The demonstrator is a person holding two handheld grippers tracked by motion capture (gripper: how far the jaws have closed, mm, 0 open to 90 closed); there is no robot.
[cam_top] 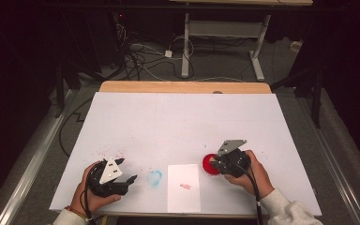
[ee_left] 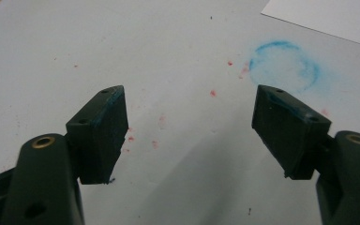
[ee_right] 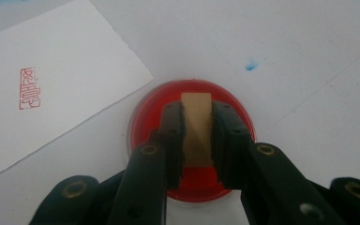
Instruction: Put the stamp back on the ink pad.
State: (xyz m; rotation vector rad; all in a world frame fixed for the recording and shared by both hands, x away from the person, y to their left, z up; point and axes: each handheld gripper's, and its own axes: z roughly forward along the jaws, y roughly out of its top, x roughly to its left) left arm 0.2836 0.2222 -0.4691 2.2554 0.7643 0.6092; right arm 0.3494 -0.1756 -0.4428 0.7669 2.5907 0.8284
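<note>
Right gripper view had the clearest angle, so we went off that: the right gripper [ee_right: 197, 140] was clamped narrow on a small tan stamp [ee_right: 196, 126], held upright with its bottom end over the red ink pad [ee_right: 143, 117], a shallow round dish full of red ink. We couldn't tell if the stamp face was actually touching the ink or just above it, since the jaws hid that end. Our guess was a re-inking step, because the paper [ee_right: 61, 79] just beside the dish already carried one red print [ee_right: 29, 89], and holding the stamp straight up and down makes sense if you want the face to load evenly. From the high view, the dish [cam_top: 208, 164] sat right next to the sheet [cam_top: 183, 197], which keeps the hop from ink to paper short. The left gripper [ee_left: 190, 136] was parked near the table's front left with its jaws wide and nothing between them, out of the way over the table [ee_left: 122, 47], near a smudged blue ring [ee_left: 285, 65] and some red specks.
</note>
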